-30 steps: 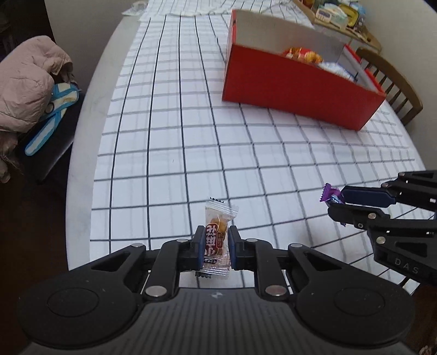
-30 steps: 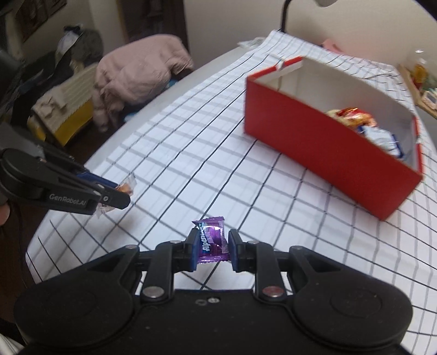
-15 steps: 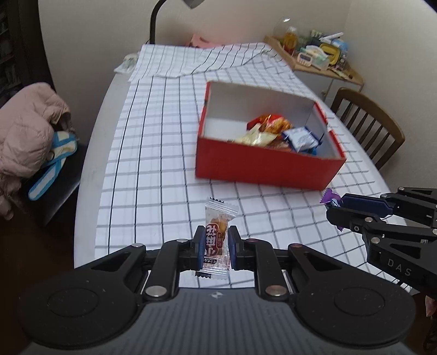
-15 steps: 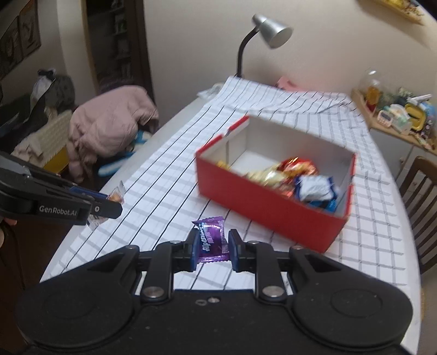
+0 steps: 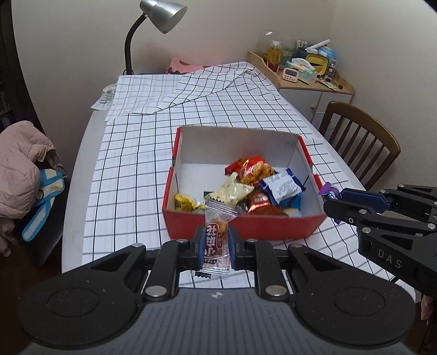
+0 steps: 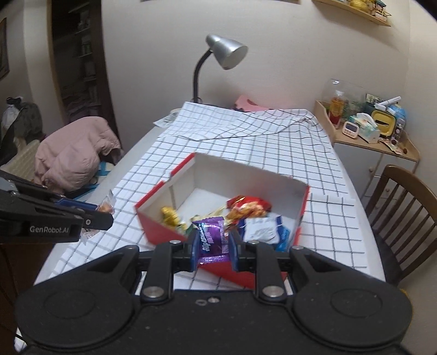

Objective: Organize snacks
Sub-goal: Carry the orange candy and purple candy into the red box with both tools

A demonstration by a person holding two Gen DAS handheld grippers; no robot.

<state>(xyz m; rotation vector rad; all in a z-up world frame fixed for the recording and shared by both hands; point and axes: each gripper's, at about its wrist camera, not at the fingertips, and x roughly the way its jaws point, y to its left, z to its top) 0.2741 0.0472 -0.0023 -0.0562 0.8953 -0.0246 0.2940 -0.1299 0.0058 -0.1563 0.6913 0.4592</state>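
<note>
My left gripper [image 5: 215, 241] is shut on a clear-wrapped orange candy [image 5: 217, 232], held above the table just in front of the red box [image 5: 240, 228]. My right gripper [image 6: 213, 243] is shut on a purple candy [image 6: 212, 234], over the box's near wall [image 6: 158, 232]. The box is white inside and holds several wrapped snacks [image 5: 256, 185]. In the left wrist view the right gripper [image 5: 331, 199] sits by the box's right corner with the purple candy [image 5: 327, 189] at its tip. The right wrist view shows the left gripper [image 6: 106, 213] left of the box.
A checked cloth [image 5: 131, 163] covers the white table [image 5: 75, 191]. A desk lamp [image 5: 161, 16] stands at the far end. A wooden chair [image 5: 363, 136] is at the right, a pink jacket [image 5: 19, 169] on a seat at the left. A cluttered side cabinet [image 5: 308, 73] stands at the back right.
Both grippers have risen and come closer to the red box, each still holding its candy. The inside of the box and its snacks have come into view.
</note>
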